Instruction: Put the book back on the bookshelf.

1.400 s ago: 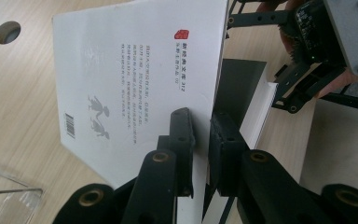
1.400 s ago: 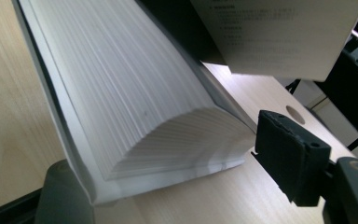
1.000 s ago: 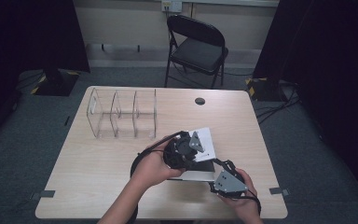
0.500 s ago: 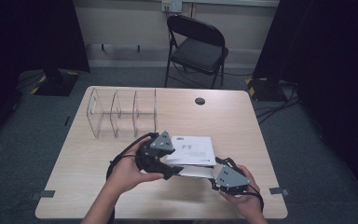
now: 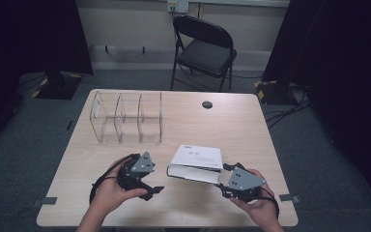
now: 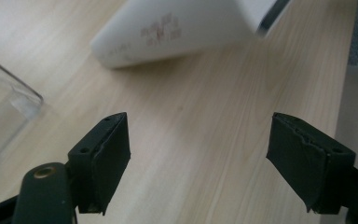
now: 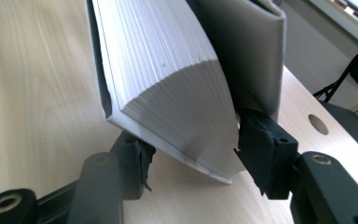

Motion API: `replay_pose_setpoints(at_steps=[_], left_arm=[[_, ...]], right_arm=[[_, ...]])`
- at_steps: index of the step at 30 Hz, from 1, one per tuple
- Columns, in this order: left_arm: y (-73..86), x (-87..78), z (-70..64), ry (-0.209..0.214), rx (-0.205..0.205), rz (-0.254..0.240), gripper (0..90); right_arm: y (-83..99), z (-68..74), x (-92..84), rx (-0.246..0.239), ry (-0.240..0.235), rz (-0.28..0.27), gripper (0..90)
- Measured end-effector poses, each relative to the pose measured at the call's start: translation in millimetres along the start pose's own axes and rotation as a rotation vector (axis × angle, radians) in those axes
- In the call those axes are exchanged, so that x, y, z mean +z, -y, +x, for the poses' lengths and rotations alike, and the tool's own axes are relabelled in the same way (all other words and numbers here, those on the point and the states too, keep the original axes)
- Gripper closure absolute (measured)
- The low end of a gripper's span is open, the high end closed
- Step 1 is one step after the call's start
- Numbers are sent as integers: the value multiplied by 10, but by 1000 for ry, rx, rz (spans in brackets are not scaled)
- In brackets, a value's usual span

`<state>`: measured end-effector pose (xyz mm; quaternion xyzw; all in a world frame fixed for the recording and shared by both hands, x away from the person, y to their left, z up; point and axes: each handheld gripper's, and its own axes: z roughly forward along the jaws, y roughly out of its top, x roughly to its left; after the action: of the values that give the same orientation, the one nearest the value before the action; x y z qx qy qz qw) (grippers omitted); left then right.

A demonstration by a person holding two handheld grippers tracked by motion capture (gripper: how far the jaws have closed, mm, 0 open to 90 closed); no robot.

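Note:
A thick white book (image 5: 196,158) lies tilted near the table's front, right of centre. My right gripper (image 5: 223,175) grips its near right corner. In the right gripper view its pads (image 7: 258,144) press on the page block (image 7: 168,79) from both sides; the jaws have just been closing. My left gripper (image 5: 153,186) hovers low over bare wood to the left of the book, apart from it. Its jaws have just been opening and stand open (image 6: 198,137) with nothing between them; the book's cover (image 6: 168,32) shows farther off.
A clear acrylic divider rack (image 5: 128,118) stands at the back left of the table (image 5: 77,159); its corner (image 6: 4,107) is left of my left gripper. A round black cable hole (image 5: 207,104) sits at the back. A folding chair (image 5: 205,48) stands behind the table.
The left gripper has let go of the book, opened, and moved left and down toward the table's front. The right gripper stays at the book's corner and has risen a little.

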<state>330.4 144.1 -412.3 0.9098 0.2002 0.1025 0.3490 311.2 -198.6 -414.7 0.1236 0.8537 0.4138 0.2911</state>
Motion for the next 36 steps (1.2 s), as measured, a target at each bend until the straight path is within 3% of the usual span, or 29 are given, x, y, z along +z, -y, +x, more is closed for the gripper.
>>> replay_pose_setpoints(at_steps=[6,10,16,25,30,36], left_arm=[[234,251,12,26,-43,38,216],[308,350,18,39,-65,53,221],[369,452,-5,47,-73,60,210],[450,532,31,-18,-95,27,215],[518,565,68,-19,-102,34,190],[537,573,77,-26,-105,24,187]], right_arm=[[-79,-32,-68,33,-43,29,467],[-129,-101,-130,81,-84,35,472],[-208,-107,-220,83,-122,58,492],[-304,-287,-249,128,-182,121,502],[-350,-435,-214,171,-210,150,506],[-454,-573,-171,177,-242,233,514]])
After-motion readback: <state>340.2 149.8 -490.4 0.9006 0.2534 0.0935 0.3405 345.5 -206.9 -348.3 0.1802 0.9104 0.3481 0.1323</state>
